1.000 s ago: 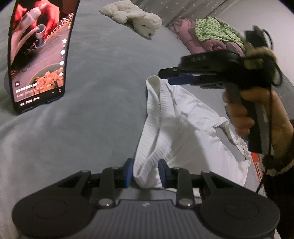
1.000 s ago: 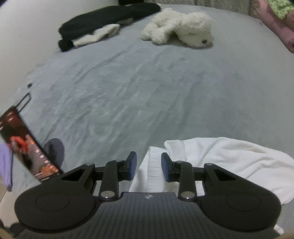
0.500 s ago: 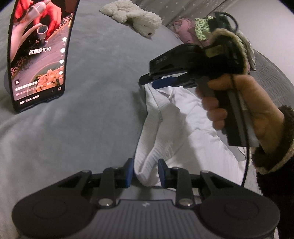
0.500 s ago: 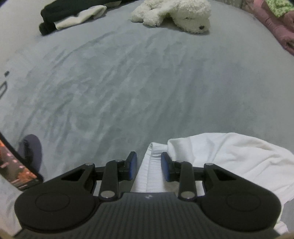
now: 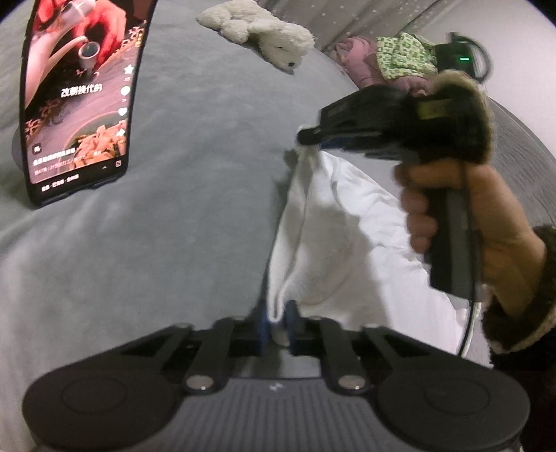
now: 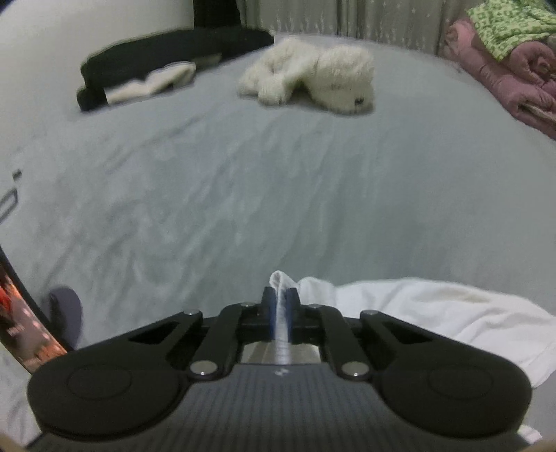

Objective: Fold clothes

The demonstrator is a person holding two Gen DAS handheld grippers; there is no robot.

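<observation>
Shirt (image 5: 351, 222), white and ribbed at the hem, lies rumpled on my grey bed (image 5: 194, 215), both my left gripper (image 5: 278, 318) and right gripper (image 6: 280, 309) clamped on its edge, phone (image 5: 78, 101) and plush toy (image 6: 312, 81) nearby.

**Colours and patterns seen from the two claws**

A plain white garment (image 5: 351, 222) is seen on a grey bed (image 5: 194, 194). The left claw (image 5: 277, 321) is black with blue pads (image 5: 264, 325), like the right claw (image 6: 280, 306). Beyond the right claw, a cream plush toy (image 6: 312, 78) and black clothing (image 6: 166, 52) are seen; to its right, pink fabric (image 6: 486, 76) is topped by a green-patterned cloth (image 6: 510, 24).
</observation>
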